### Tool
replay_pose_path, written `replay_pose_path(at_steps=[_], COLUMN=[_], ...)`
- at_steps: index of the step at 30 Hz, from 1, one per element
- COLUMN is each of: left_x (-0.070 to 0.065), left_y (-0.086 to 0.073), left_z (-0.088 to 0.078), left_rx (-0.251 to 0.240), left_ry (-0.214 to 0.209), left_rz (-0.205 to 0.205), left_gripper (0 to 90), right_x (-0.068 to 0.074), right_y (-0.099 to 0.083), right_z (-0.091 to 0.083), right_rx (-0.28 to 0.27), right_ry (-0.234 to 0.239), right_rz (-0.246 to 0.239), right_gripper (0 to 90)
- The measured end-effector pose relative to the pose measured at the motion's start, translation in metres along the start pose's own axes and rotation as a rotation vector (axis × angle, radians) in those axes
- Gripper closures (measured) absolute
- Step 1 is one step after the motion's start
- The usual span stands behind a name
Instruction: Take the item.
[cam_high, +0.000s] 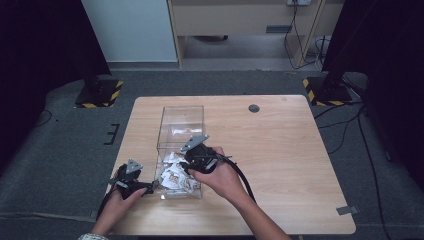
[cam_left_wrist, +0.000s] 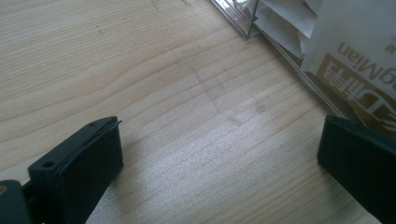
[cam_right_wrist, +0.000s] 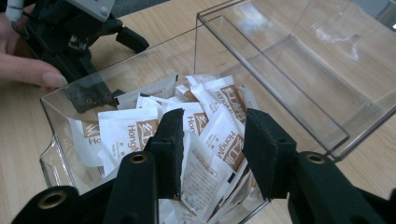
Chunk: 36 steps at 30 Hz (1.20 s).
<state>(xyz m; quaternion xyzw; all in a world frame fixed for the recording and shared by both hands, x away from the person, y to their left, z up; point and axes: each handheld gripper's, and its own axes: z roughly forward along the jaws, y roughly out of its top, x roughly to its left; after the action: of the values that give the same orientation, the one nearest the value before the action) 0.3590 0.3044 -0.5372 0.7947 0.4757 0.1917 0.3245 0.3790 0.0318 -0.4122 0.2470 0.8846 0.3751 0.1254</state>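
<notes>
Right gripper (cam_right_wrist: 212, 154) sits over the near end of the clear box (cam_high: 165, 127), jaws part open around the top white-brown sachets (cam_right_wrist: 135, 135), nothing clamped yet. Left gripper (cam_left_wrist: 219, 154) is wide open, low on the worktop (cam_high: 280, 150) just beside the box's near-left corner.

Risks: closing now could grab 2 or more overlapping sachets, or pinch an edge that slips. The box is unheld, so it may slide.

Sachet count and lower layers are hidden. Far compartment's contents are too glary to make out.

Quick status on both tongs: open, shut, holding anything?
Left tongs: open, empty, over bare table beside the clear box.
Right tongs: open around a sachet in the box, not clamped.
</notes>
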Motion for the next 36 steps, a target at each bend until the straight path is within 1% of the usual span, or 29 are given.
replay_pose_path(at_steps=[8,10,11,15,23,30,36], left_x=[0.000,0.000,0.000,0.000,0.000,0.000,0.000], left_y=[0.000,0.000,0.000,0.000,0.000,0.000,0.000], left_z=[0.000,0.000,0.000,0.000,-0.001,-0.001,-0.001], left_rx=[0.000,0.000,0.000,0.000,0.002,0.002,0.002], left_ry=[0.001,0.001,0.001,0.002,0.006,0.006,0.006], left_rz=[0.000,0.000,0.000,0.001,0.001,0.001,0.001], left_gripper=[0.0,0.0,0.0,0.0,0.0,0.0,0.0], right_x=[0.006,0.007,0.008,0.010,0.012,0.012,0.013], right_y=[-0.007,-0.008,-0.008,-0.009,-0.012,-0.015,-0.017], right_z=[0.007,0.009,0.010,0.013,0.018,0.021,0.021], right_rx=[0.023,0.026,0.026,0.036,0.051,0.063,0.065], right_ry=[0.016,0.020,0.021,0.026,0.039,0.037,0.036], right_rz=[-0.019,-0.024,-0.019,-0.032,-0.032,-0.034,-0.045], right_gripper=[63.5,64.1,64.5,65.9,69.0,71.0,73.1])
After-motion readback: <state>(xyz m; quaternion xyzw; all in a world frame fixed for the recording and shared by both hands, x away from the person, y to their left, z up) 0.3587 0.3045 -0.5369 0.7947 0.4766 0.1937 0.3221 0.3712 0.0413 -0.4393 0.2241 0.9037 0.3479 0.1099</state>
